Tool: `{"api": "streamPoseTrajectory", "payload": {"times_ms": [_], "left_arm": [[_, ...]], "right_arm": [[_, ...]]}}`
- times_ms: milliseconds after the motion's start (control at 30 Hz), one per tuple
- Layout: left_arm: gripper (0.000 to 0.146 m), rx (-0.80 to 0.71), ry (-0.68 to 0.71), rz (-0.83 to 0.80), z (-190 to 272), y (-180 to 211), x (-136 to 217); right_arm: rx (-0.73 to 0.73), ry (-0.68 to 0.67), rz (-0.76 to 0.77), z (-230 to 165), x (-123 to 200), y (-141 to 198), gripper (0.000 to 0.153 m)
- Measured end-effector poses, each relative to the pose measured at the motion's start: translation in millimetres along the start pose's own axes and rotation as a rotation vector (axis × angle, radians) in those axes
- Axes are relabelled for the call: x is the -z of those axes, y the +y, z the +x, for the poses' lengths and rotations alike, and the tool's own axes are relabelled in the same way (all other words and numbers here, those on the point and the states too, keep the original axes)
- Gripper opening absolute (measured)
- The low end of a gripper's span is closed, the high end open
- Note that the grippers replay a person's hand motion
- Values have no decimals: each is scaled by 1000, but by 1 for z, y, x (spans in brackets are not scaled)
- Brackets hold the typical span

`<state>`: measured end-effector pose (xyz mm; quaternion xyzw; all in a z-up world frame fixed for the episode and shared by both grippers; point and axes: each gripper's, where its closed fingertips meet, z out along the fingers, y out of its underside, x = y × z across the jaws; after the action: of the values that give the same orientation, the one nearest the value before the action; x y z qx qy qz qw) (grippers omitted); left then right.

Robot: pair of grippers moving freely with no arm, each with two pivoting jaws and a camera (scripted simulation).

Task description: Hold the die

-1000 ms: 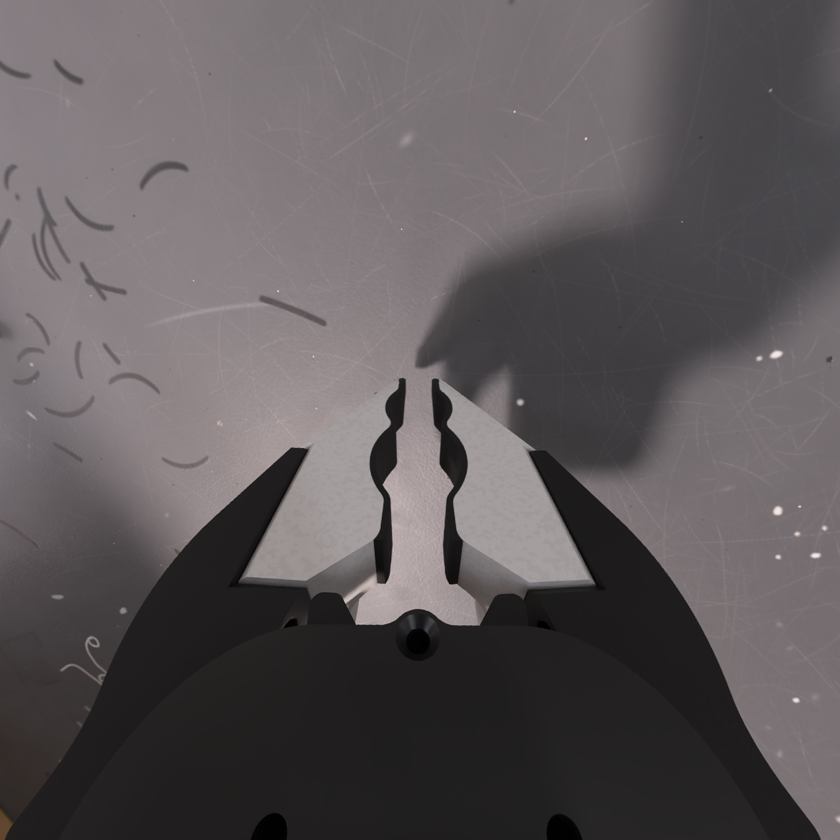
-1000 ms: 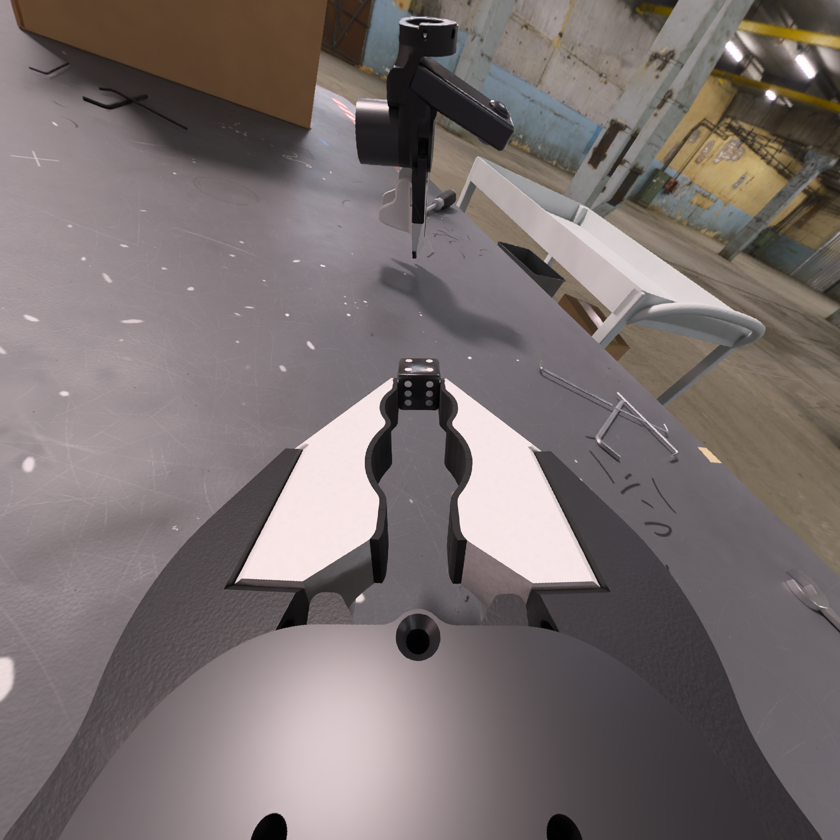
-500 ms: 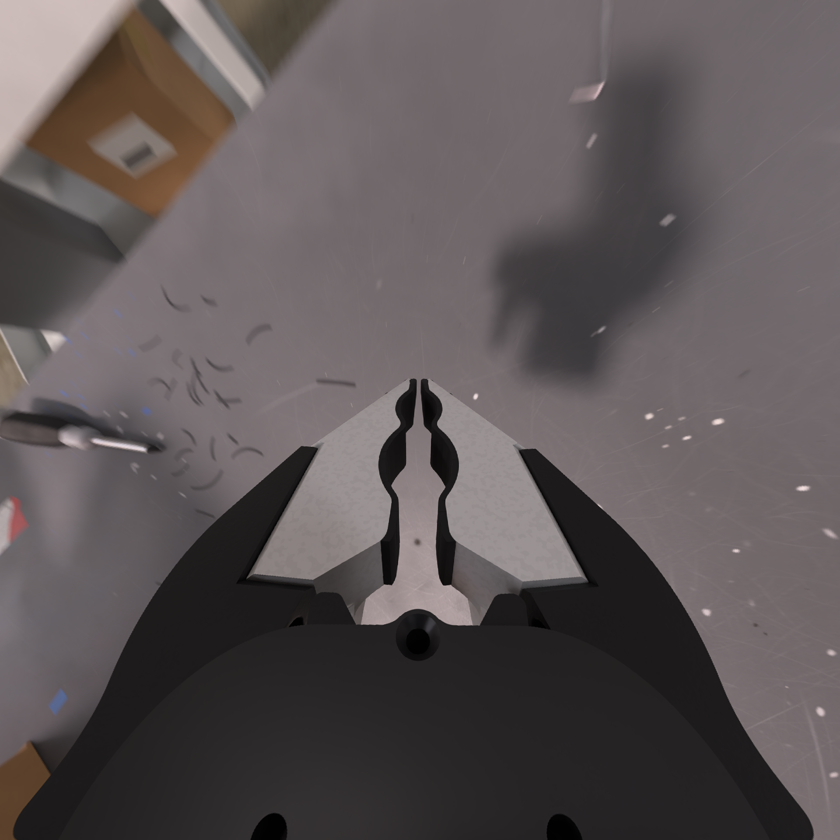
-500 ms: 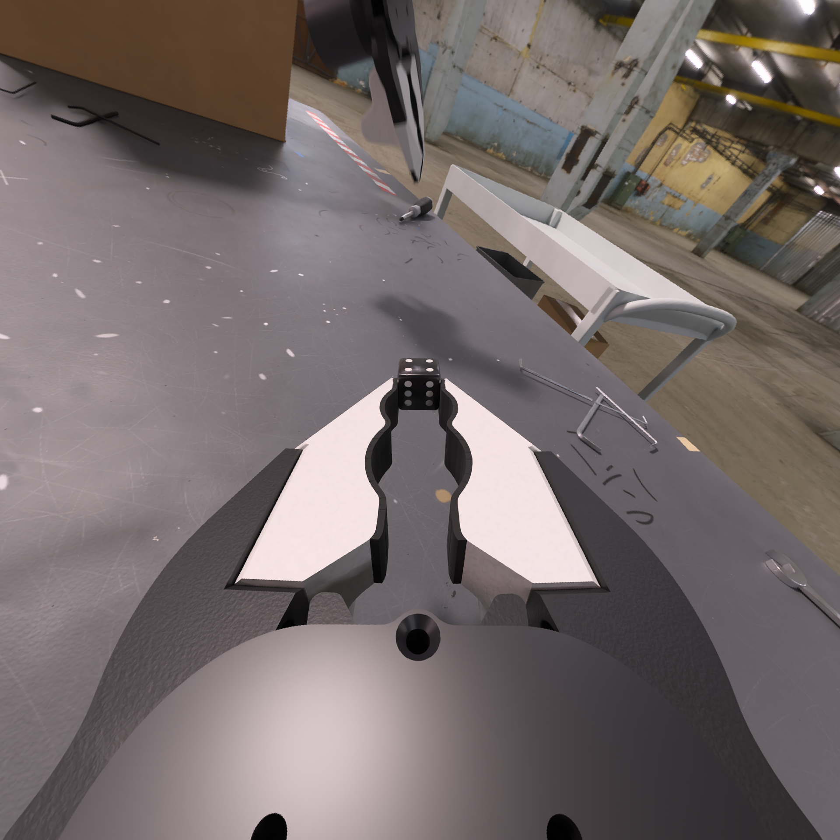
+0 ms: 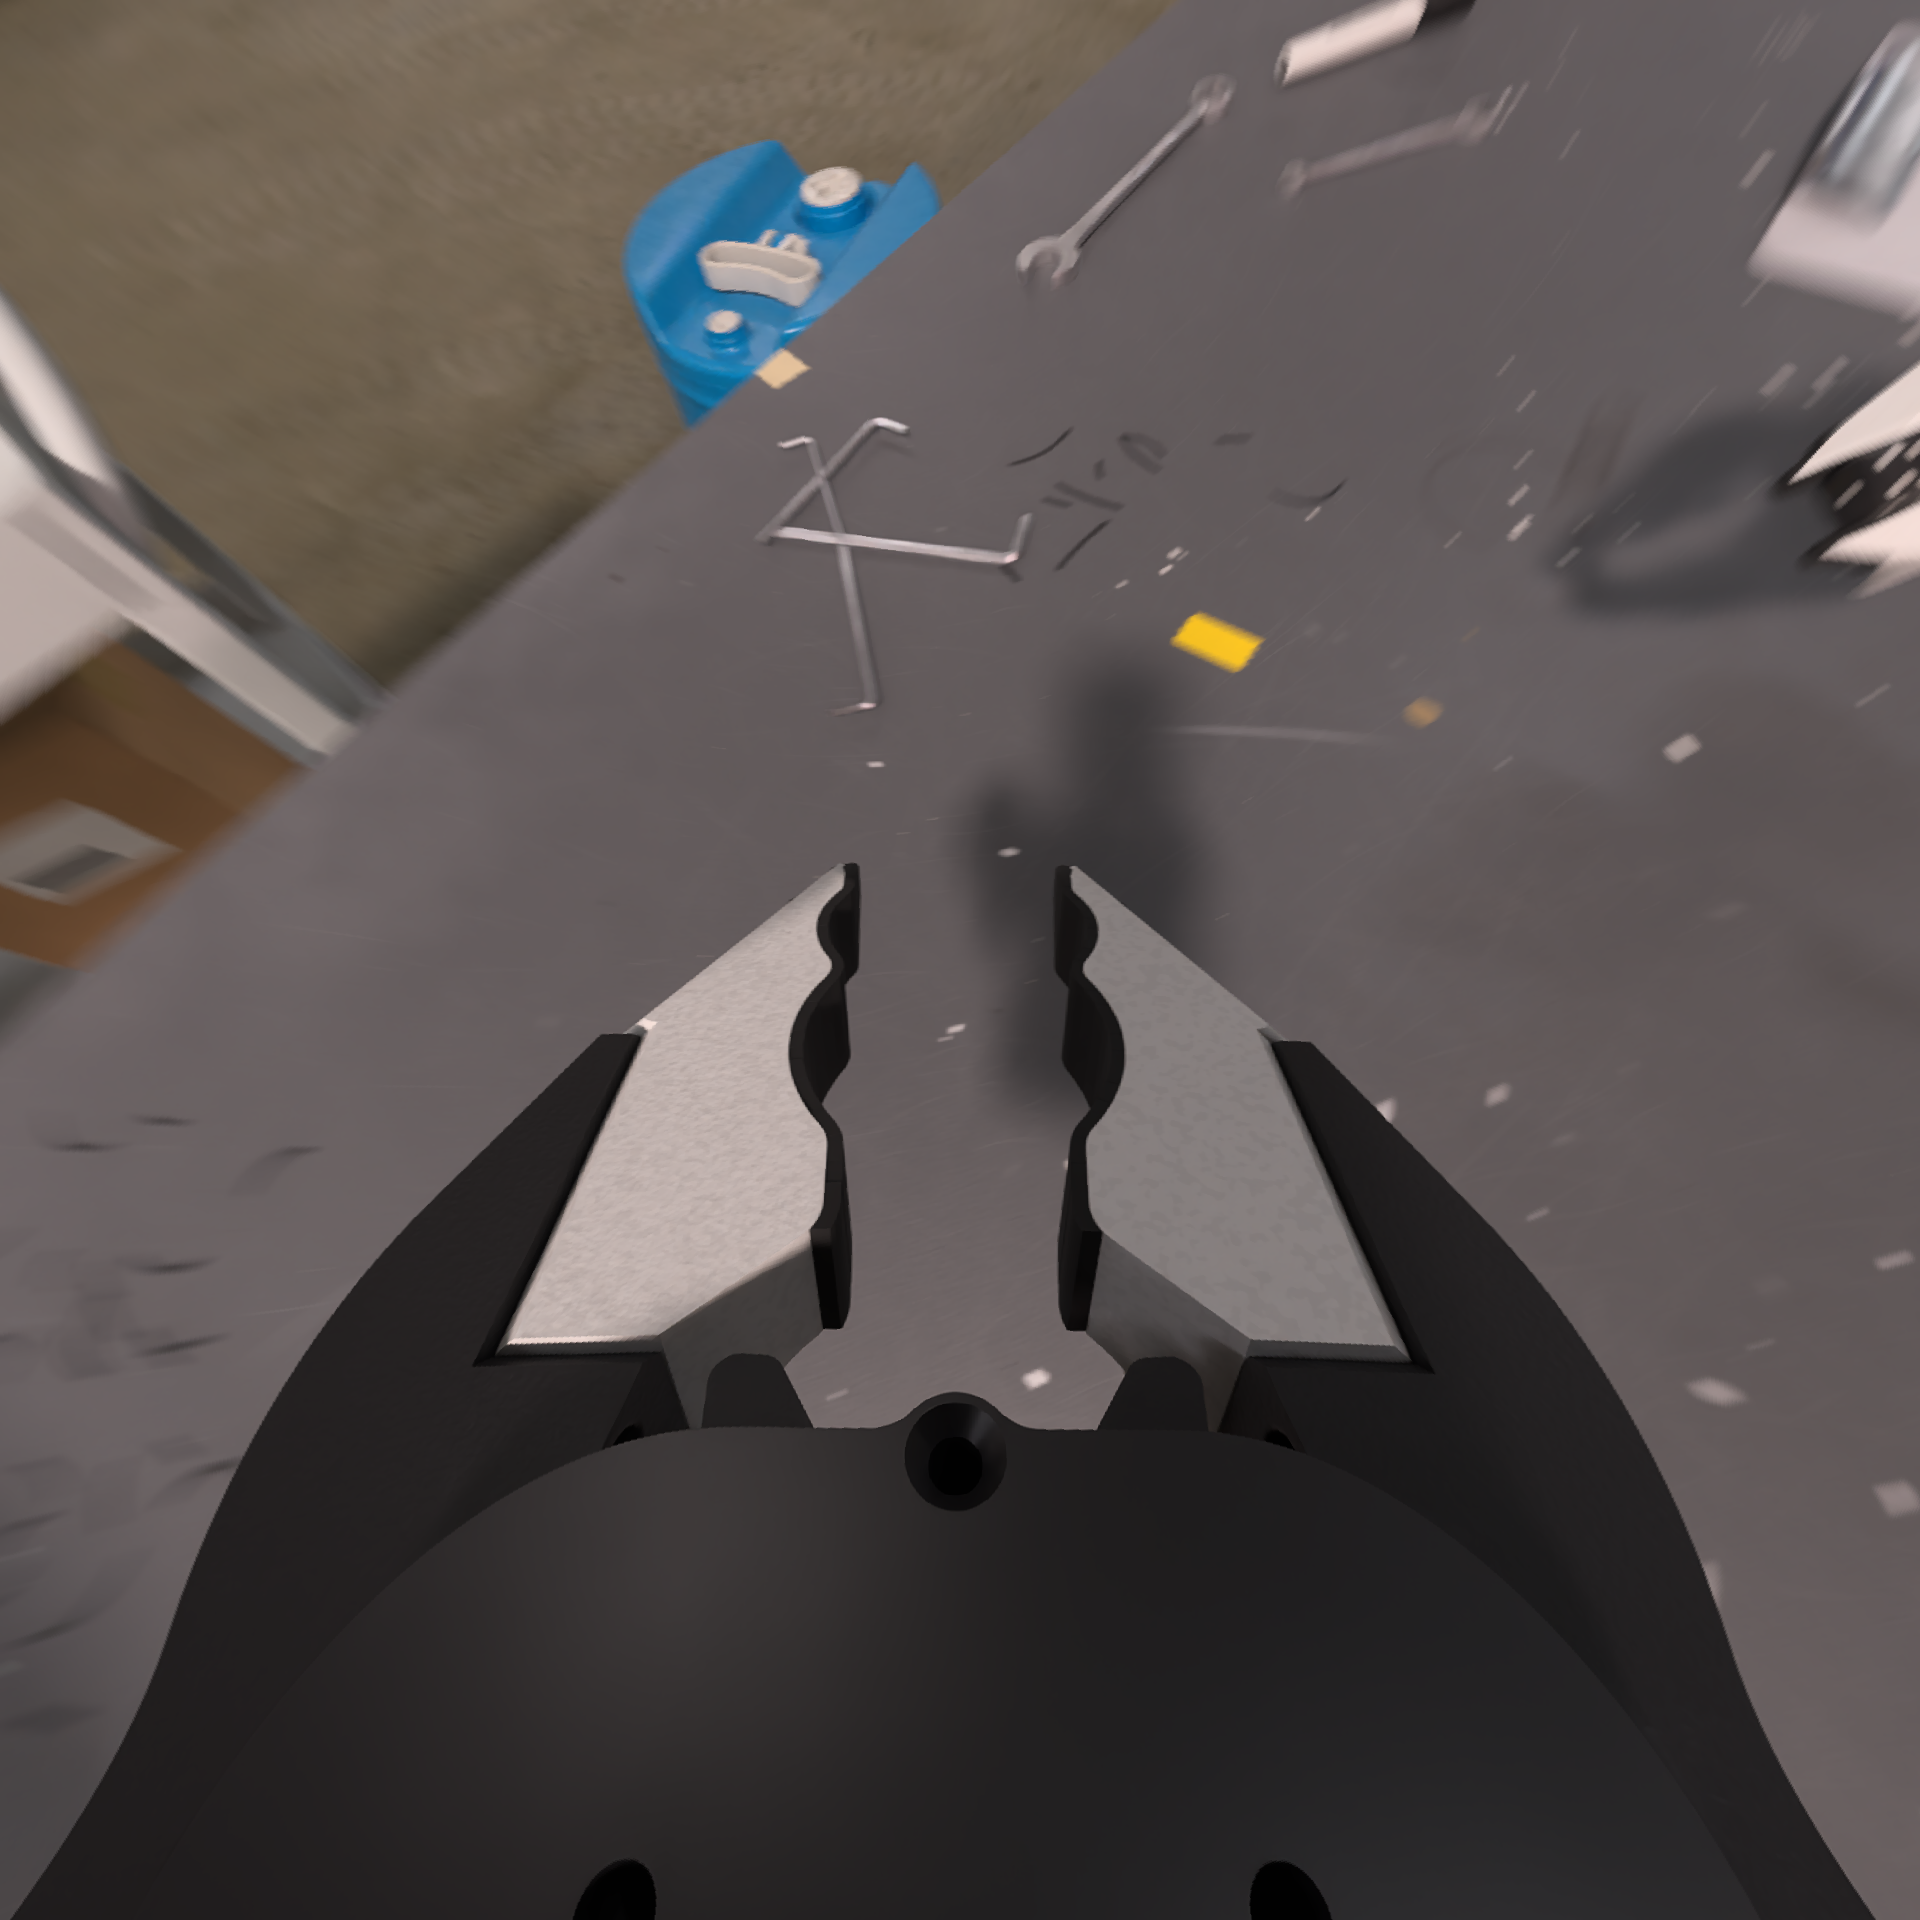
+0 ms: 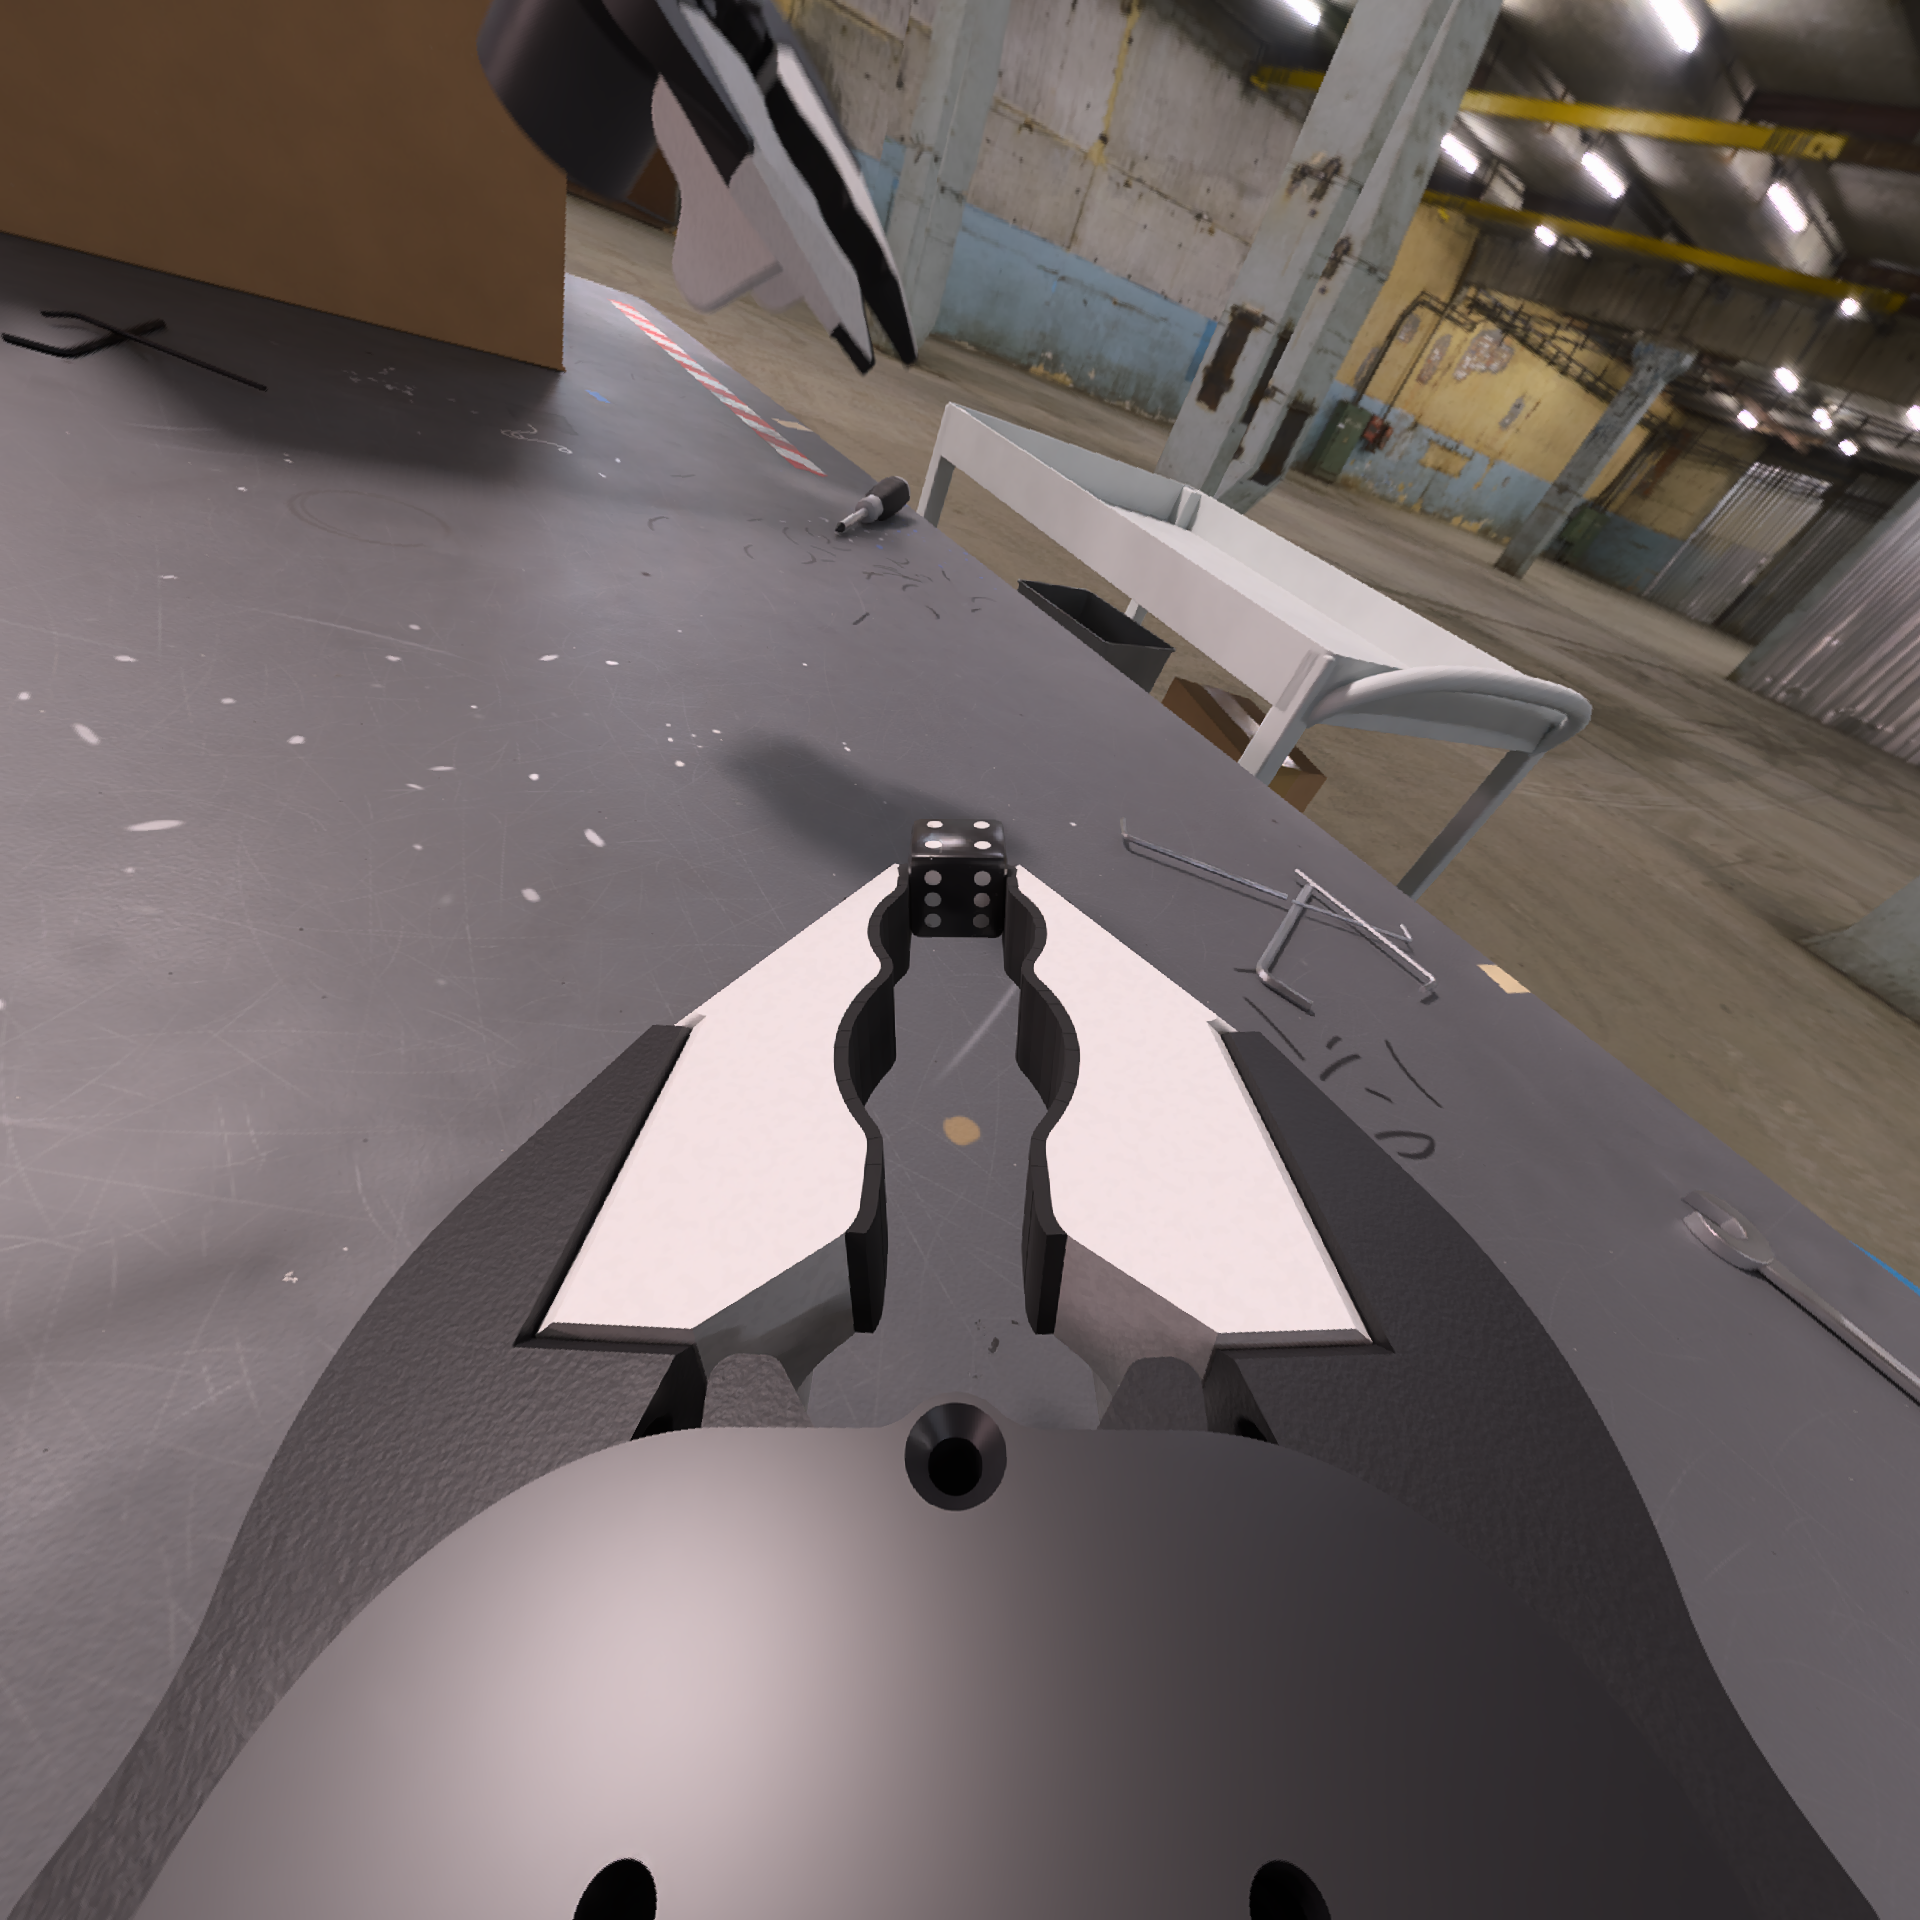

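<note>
A black die (image 6: pixel 957 878) with white pips sits pinched between the tips of my right gripper (image 6: pixel 957 902), which is shut on it and holds it above the dark grey table (image 6: pixel 364 831). My left gripper (image 5: pixel 956 883) is open and empty above the table. In the right wrist view it hangs in the air at the top left (image 6: pixel 878 348), well beyond the die. In the left wrist view, the right gripper's tips (image 5: pixel 1870 499) holding the die (image 5: pixel 1883 490) show blurred at the right edge.
Hex keys (image 6: pixel 1299 925) (image 5: pixel 862 540) and a wrench (image 6: pixel 1766 1278) lie near the table's edge, with more wrenches (image 5: pixel 1122 177) farther along. A cardboard box (image 6: pixel 281 156) stands at the back. A white bench (image 6: pixel 1195 561) and a blue canister (image 5: pixel 748 270) are off the table.
My left gripper has opened, risen and swung round toward the table's edge and the right gripper. The right gripper keeps its hold on the die, shifted slightly.
</note>
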<state>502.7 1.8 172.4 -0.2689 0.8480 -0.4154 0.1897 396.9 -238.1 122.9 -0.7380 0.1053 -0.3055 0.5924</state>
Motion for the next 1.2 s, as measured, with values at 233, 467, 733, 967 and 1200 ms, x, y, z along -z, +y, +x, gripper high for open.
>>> {"api": "streamPoseTrajectory", "payload": {"times_ms": [233, 467, 733, 967, 1200], "left_arm": [[42, 273, 142, 150, 17, 18, -41], [6, -118, 209, 336, 72, -40, 18], [5, -593, 487, 106, 183, 27, 5], [0, -486, 604, 155, 195, 39, -11], [6, -312, 452, -38, 161, 48, -51]], "right_arm": [[-1, -4, -14, -1, -1, 3, 16], [-12, 31, 7, 7, 2, 0, 16], [-44, 150, 67, 33, 16, -9, 16], [-70, 170, 46, 42, 19, 1, 16], [-46, 158, 22, 37, 16, 3, 16]]}}
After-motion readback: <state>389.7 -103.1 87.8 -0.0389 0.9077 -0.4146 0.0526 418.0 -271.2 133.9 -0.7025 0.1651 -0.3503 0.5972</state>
